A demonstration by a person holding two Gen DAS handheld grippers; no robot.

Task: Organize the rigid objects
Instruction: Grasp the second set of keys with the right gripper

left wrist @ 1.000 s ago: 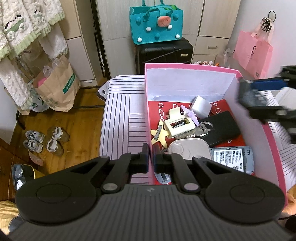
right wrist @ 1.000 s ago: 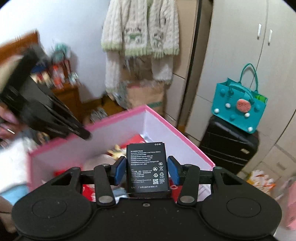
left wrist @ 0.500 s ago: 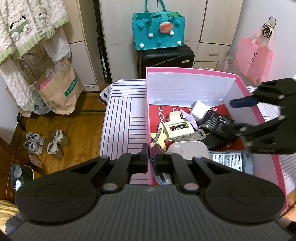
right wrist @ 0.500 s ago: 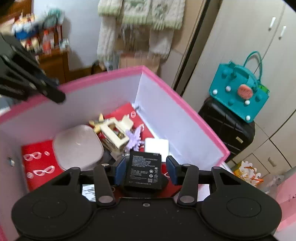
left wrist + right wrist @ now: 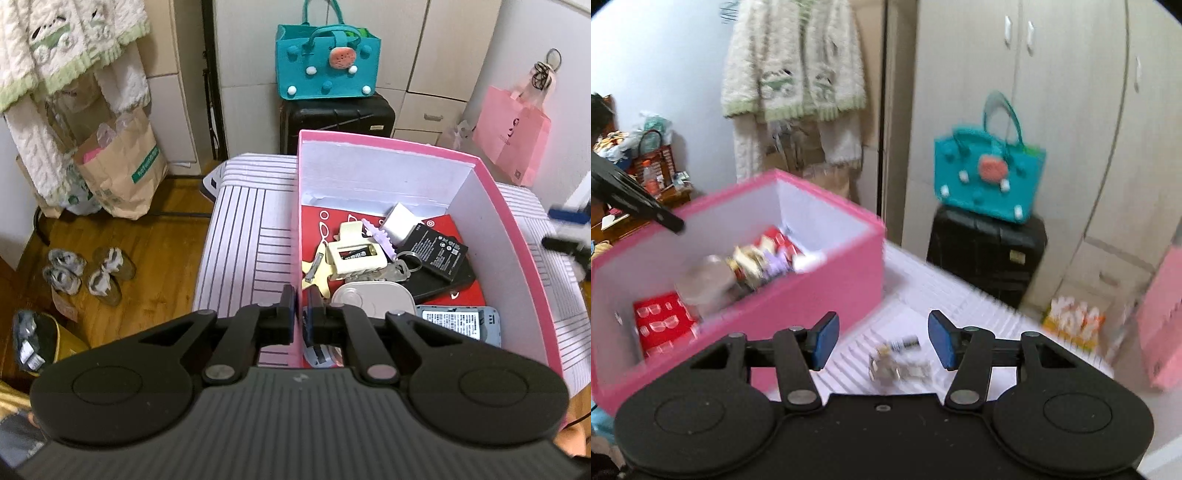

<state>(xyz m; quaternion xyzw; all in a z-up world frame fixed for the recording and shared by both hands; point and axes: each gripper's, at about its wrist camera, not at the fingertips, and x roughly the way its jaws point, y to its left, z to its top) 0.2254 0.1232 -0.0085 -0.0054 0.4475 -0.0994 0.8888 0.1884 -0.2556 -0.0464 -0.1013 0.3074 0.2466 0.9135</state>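
Note:
A pink box (image 5: 513,236) stands on a striped white surface (image 5: 243,236). Inside lie a black battery (image 5: 436,251), a cream holder with a cell (image 5: 354,256), keys (image 5: 400,269), a white cube (image 5: 399,225), a grey pad (image 5: 373,301) and a grey device (image 5: 458,321). My left gripper (image 5: 300,306) is shut on the box's near-left wall. My right gripper (image 5: 882,341) is open and empty, outside the box (image 5: 798,291), above small blurred items (image 5: 897,360) on the surface. It shows blurred at the right edge of the left wrist view (image 5: 569,236).
A teal felt bag (image 5: 327,62) sits on a black suitcase (image 5: 336,122) behind the surface. A pink paper bag (image 5: 511,133) hangs at the right. Brown paper bags (image 5: 118,166) and shoes (image 5: 88,273) are on the wooden floor at the left.
My right gripper has let go of the black battery, which now lies in the box. It has opened and moved out of the box to the right. The left gripper has stayed put.

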